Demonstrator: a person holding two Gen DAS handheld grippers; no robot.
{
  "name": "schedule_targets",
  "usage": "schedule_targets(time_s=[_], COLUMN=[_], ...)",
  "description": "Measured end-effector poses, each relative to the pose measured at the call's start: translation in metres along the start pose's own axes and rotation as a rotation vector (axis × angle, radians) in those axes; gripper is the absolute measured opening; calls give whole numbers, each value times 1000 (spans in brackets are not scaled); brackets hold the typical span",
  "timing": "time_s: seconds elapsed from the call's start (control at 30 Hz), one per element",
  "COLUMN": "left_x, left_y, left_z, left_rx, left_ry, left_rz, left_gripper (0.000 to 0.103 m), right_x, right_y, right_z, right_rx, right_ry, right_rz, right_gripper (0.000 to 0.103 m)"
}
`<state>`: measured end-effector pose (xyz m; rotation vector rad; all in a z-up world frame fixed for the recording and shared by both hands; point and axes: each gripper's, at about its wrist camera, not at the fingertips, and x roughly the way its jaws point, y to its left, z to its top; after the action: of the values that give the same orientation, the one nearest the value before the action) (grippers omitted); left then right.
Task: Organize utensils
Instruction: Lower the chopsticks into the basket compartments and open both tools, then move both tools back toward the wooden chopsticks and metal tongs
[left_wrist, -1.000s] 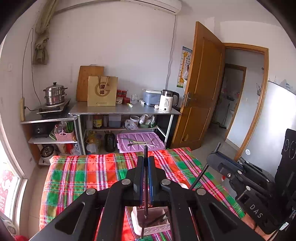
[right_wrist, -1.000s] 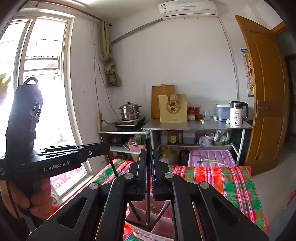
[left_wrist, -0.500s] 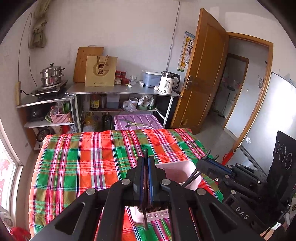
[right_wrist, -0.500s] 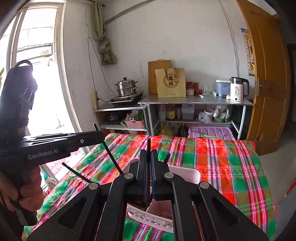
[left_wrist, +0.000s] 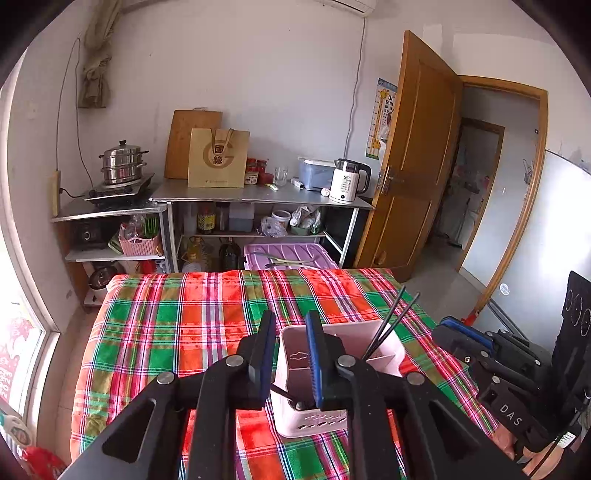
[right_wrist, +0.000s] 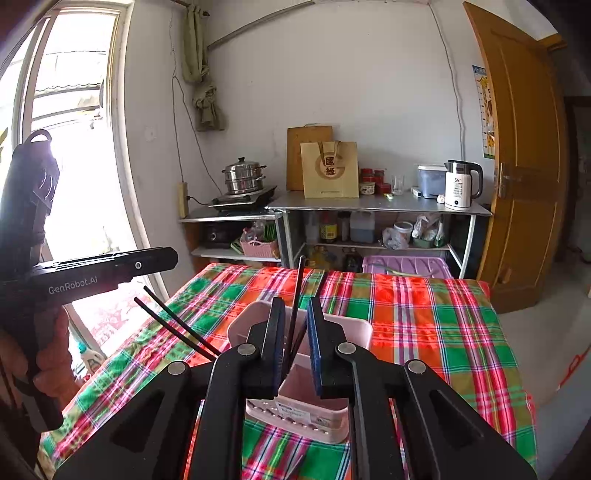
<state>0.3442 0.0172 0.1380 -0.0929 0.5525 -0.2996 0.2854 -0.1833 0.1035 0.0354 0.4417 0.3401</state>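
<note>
Pale pink utensil holder (left_wrist: 295, 358). Black chopsticks (right_wrist: 295, 295). Tablecloth (left_wrist: 177, 325) plaid: red, green, orange, thin white and purple lines. Grippers black with blue pads (left_wrist: 314, 362). Lilac bin lid (left_wrist: 291, 253). Tan paper bag (left_wrist: 218, 158). Orange-brown wooden door (left_wrist: 417, 155).

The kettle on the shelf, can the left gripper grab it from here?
Probably not. The kettle stands across the whole table, while the left gripper, its jaws opening, sits over the pink holder.

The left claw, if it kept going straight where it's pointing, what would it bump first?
Probably the pink utensil holder. The left claw, its jaws opening, points right into it; nothing else seems closer, though depth is uncertain.
</note>
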Motion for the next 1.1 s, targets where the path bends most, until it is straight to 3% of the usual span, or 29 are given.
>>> schedule_targets(time_s=[0.3, 0.53, 1.1], left_x=[-51, -89, -121], left_y=[-10, -25, -60], left_z=[-18, -63, -178], left_rx=[2, 4, 37], left_ry=[-57, -97, -42], left_rz=[4, -4, -28], left_gripper=[17, 25, 25], right_x=[-53, -87, -134], right_y=[10, 15, 1], right_z=[-15, -42, -120], right_rx=[-36, -46, 41], right_ry=[-44, -55, 21], right_rz=[-43, -60, -48], right_gripper=[19, 19, 19])
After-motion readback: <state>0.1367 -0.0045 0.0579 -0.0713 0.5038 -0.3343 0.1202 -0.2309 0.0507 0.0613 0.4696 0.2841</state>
